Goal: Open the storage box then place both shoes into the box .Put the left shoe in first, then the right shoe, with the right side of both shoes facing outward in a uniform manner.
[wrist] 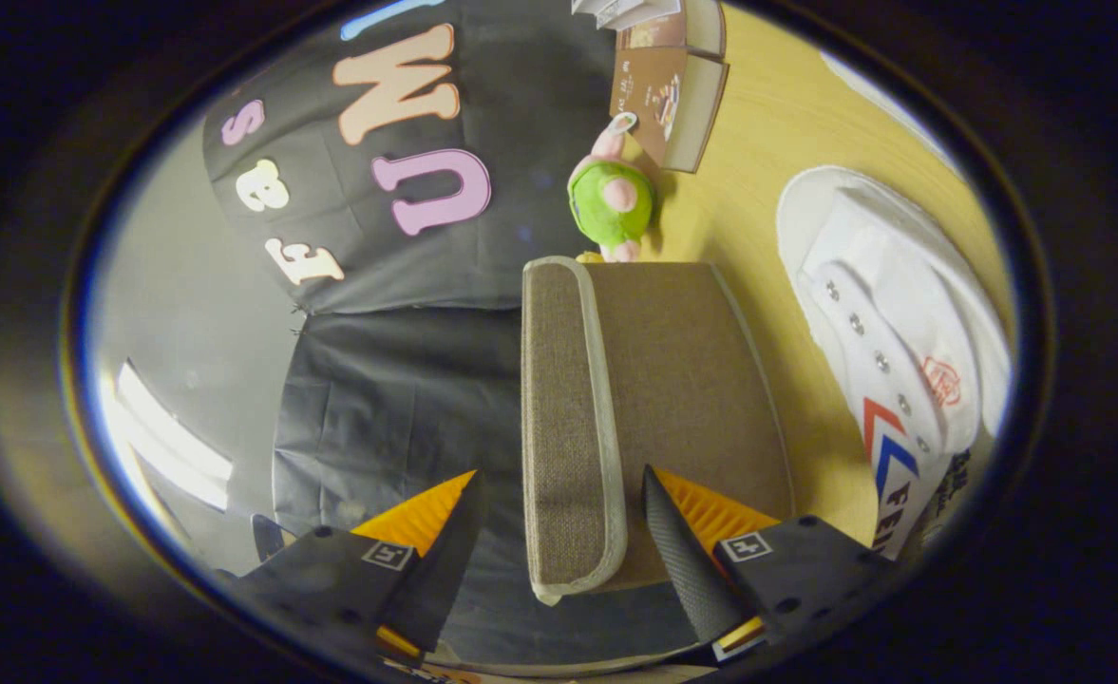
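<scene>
The storage box (682,380) is brown woven fabric with pale grey piping, and it stands shut on the wooden table (767,161). The lid's front flap (559,399) runs lengthwise between my fingers. My gripper (559,494) is open and straddles that flap's near end. One finger (682,551) lies against the lid's top, while the other finger (445,551) stands a little off the flap. A white canvas shoe (891,323) with metal eyelets and red and blue chevrons lies on the table beside the box, past the finger on the lid.
A green and pink plush toy (611,195) sits on the table just beyond the box's far end. Further off stand brown books (672,90). Black cloth hangs on the side of the box away from the shoe.
</scene>
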{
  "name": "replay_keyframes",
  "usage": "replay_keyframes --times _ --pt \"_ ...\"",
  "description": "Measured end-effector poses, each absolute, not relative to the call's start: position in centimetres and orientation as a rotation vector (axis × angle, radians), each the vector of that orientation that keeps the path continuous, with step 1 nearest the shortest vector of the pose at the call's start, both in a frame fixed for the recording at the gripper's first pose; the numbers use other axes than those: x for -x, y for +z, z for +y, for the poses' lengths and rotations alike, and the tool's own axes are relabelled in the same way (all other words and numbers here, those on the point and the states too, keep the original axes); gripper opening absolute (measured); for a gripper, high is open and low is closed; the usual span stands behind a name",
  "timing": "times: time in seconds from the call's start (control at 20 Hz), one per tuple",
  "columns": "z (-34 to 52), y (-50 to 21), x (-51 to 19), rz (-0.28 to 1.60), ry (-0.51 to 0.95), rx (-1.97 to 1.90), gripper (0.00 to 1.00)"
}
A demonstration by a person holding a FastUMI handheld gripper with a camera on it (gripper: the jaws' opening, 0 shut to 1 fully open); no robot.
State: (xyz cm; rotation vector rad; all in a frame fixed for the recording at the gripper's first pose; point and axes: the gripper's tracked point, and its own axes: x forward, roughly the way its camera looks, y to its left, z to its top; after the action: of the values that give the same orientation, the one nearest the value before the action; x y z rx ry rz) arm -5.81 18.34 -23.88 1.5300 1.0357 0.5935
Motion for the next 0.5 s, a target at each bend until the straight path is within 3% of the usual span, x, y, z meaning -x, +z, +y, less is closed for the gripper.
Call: replay_keyframes --times 0.5 --pt "17.3 -18.9 5.0 0.979 0.635 -1.577 1.0"
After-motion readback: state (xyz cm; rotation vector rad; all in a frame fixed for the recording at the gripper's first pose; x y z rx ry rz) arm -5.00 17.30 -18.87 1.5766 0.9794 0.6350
